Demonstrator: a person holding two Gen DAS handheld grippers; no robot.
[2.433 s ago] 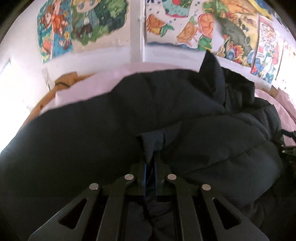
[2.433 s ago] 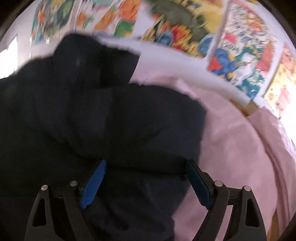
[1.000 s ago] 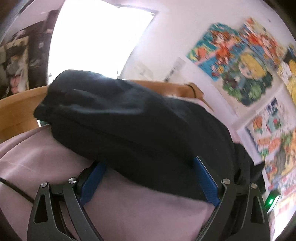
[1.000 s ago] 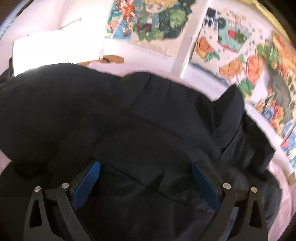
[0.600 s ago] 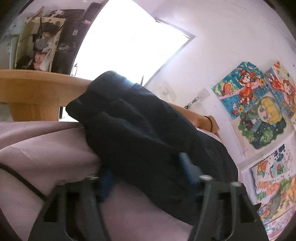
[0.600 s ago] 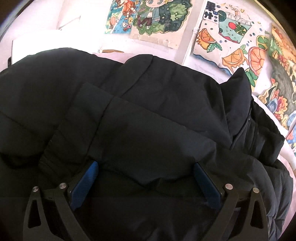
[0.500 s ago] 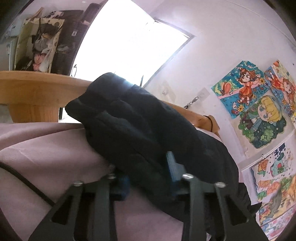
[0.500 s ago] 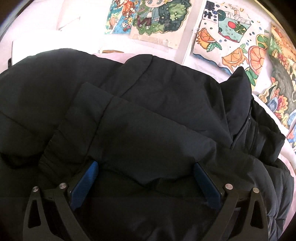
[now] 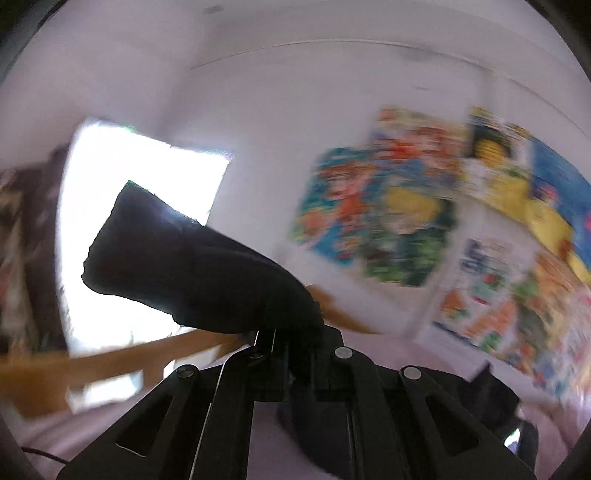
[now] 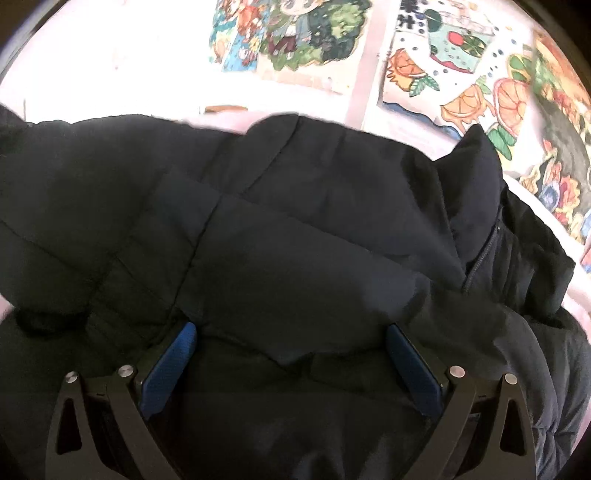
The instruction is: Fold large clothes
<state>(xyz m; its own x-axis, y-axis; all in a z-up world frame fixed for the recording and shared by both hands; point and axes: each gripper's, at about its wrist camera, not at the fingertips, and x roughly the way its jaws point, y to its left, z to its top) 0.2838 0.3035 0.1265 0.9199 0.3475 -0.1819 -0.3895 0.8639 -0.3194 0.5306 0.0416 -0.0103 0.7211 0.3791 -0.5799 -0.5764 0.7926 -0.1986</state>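
A large black puffer jacket [image 10: 295, 240] lies on a pink bedsheet and fills the right wrist view, collar and zipper at the right. My right gripper [image 10: 288, 354] is open, its blue pads [image 10: 173, 354] resting on the jacket with a padded fold between them. My left gripper [image 9: 291, 343] is shut on a black part of the jacket [image 9: 192, 266], apparently a sleeve end, and holds it raised in front of the bright window. The left view is blurred by motion.
A wooden bed frame [image 9: 122, 354] runs along the left under a bright window [image 9: 136, 184]. Colourful posters [image 9: 388, 214] cover the white wall behind the bed, also in the right wrist view [image 10: 303, 33]. Pink sheet [image 9: 266, 435] lies below the left gripper.
My left gripper has closed on the black jacket part and lifted it, swinging upward. The right gripper has stayed open on the jacket, nearly still.
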